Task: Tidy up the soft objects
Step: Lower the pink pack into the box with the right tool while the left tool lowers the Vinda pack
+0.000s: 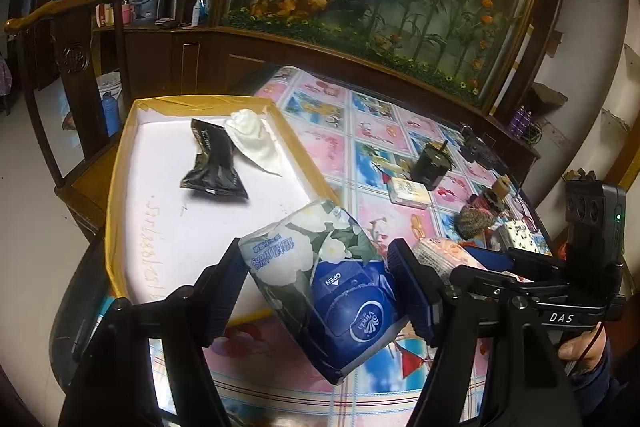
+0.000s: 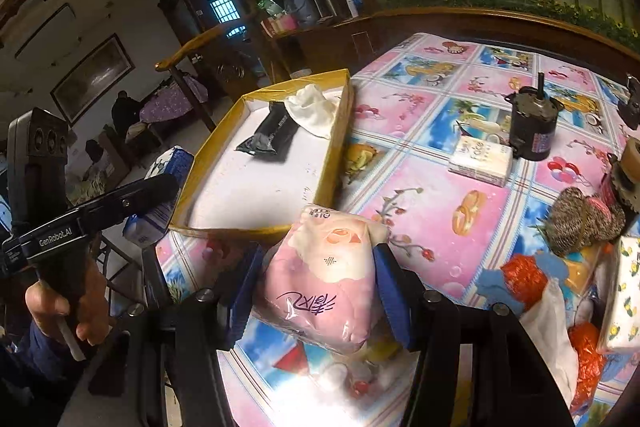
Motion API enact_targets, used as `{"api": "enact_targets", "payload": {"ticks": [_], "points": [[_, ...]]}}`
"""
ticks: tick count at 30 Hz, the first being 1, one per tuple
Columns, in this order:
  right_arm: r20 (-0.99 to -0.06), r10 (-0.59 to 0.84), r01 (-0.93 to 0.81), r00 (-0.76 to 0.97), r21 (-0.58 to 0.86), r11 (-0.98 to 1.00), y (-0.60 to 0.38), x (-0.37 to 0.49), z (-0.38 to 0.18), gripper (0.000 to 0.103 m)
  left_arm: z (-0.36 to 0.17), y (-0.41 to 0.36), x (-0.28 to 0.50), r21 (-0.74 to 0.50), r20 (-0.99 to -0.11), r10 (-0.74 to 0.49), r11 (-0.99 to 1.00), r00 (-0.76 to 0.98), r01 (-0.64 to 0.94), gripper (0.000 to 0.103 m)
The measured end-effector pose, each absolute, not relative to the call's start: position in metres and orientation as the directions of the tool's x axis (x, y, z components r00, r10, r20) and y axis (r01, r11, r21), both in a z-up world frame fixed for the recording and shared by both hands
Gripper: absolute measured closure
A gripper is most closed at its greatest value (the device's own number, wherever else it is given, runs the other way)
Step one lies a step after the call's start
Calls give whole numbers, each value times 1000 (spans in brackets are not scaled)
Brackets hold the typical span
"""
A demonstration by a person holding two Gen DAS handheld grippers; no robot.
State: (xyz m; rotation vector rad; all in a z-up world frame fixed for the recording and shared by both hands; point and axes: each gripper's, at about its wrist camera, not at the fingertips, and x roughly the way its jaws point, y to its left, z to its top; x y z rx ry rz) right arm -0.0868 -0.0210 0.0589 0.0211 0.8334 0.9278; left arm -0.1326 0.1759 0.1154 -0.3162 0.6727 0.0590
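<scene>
Pinching on both sides: left gripper (image 1: pixel 316 281) squeezing a blue and white tissue pack (image 1: pixel 320 283) between its 2 pads, right gripper (image 2: pixel 316 291) squeezing a pink tissue pack (image 2: pixel 324 279) the same way, both packs looking lifted clear of the patterned tablecloth (image 2: pixel 420 187). Hovering just beside the near rim of the yellow-edged tray (image 1: pixel 120 195), with the blue pack tilting and overhanging that near edge. Already lying inside the tray: a black pouch (image 1: pixel 214 163) touching a crumpled white cloth (image 1: pixel 256 141) at the far end. Waiting well apart on the right: a small white tissue packet (image 2: pixel 482 159), a knitted grey item (image 2: pixel 580 223), an orange plastic bag (image 2: pixel 524 277) and a dark motor (image 2: pixel 534 129), the last looking hard and probably not belonging in the tray. Risking, as a judgement only: soft wrapping bulging and slipping out of a partial grip, especially the tilted blue pack; packs snagging on the tray's low wall and pushing the light tray off the table edge; 2 grippers crowding the same near corner and knocking each other; packs landing on the pouch or cloth.
</scene>
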Motion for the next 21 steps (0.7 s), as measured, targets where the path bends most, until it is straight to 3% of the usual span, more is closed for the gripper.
{"api": "enact_targets", "payload": {"ticks": [9, 21], "points": [[-645, 712, -707, 277, 365, 606, 52, -58, 84, 42, 121, 246, -102, -255, -656, -8, 944, 755, -211, 32], [-738, 634, -671, 230, 352, 652, 154, 10, 69, 42, 87, 314, -7, -195, -795, 2, 946, 606, -258, 32]]}}
